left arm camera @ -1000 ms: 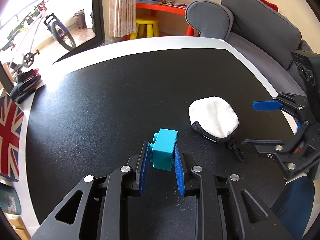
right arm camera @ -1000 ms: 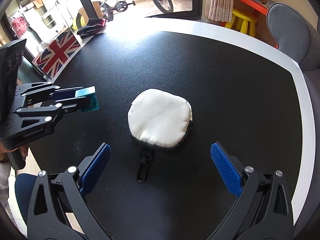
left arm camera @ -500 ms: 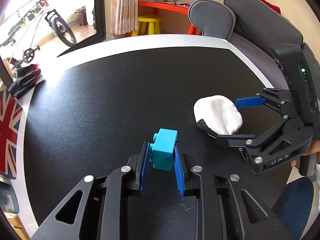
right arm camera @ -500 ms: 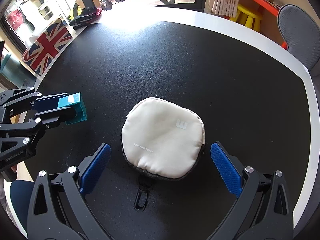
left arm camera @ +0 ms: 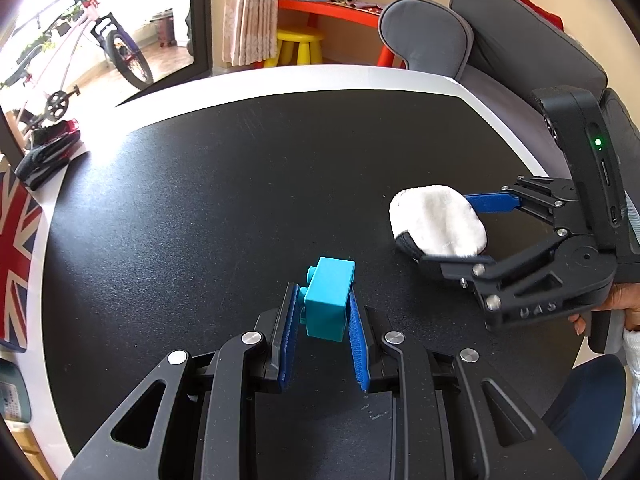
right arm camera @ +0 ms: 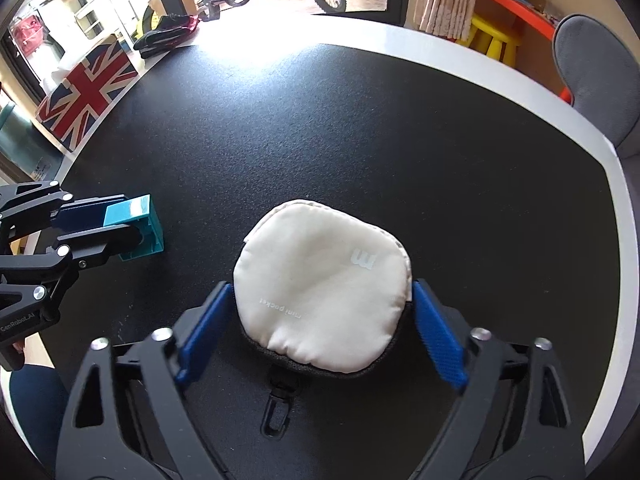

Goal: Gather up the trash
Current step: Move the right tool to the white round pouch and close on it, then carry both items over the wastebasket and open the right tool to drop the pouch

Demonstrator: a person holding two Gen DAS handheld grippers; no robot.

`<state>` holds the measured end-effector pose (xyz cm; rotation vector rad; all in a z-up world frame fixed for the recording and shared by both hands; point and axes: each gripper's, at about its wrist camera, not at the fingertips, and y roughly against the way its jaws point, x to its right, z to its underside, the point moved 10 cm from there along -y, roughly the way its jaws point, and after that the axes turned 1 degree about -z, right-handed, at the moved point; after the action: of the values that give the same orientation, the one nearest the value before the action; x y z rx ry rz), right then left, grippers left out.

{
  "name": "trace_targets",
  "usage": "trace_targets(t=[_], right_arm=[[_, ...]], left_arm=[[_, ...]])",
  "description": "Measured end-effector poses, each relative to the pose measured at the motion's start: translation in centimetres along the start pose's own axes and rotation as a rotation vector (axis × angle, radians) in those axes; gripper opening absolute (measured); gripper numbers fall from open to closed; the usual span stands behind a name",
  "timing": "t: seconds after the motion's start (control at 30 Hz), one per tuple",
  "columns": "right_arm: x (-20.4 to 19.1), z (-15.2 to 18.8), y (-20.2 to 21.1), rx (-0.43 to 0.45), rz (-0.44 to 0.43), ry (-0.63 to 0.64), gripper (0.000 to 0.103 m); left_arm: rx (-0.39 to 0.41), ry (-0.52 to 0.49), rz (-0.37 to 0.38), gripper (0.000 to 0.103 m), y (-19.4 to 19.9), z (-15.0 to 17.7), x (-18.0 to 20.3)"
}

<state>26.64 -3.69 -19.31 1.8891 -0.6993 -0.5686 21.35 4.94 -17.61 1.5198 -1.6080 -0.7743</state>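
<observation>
A teal toy block is clamped between the blue pads of my left gripper, just above the black table. From the right wrist view the same block shows at the left, with the left gripper shut on it. A white round pouch with a black underside and a clip lies flat on the table. My right gripper straddles it and its jaws are closing, with a pad at each side of the pouch, which is not squeezed. The left wrist view shows that pouch inside the right gripper.
The table has a white rim. A grey sofa stands beyond its far right edge. A Union Jack box and a dark bundle sit at the far left. A yellow stool and a bicycle are farther back.
The right gripper has come down over the white pouch and its jaws have narrowed to the pouch's sides. The left gripper still holds the teal block in the same place.
</observation>
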Motion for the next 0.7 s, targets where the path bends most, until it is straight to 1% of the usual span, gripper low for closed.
trace_targets(t=[0.13,0.37,0.7], right_arm=[[0.1,0.3,0.5,0.004,-0.018,-0.012,0.079],[-0.3,1.2,3.0,0.050,-0.017,-0.008,0.079],[-1.7,4.7,10.1,0.142,-0.012,0.013,0.079]], left_arm=[[0.000,0.002,0.003,0.023,0.0,0.1,0.2],[0.012,-0.001,0.007,0.023,1.4,0.7,1.2],[0.077,-0.026,0.007,0.023,6.7,1.8,4.2]])
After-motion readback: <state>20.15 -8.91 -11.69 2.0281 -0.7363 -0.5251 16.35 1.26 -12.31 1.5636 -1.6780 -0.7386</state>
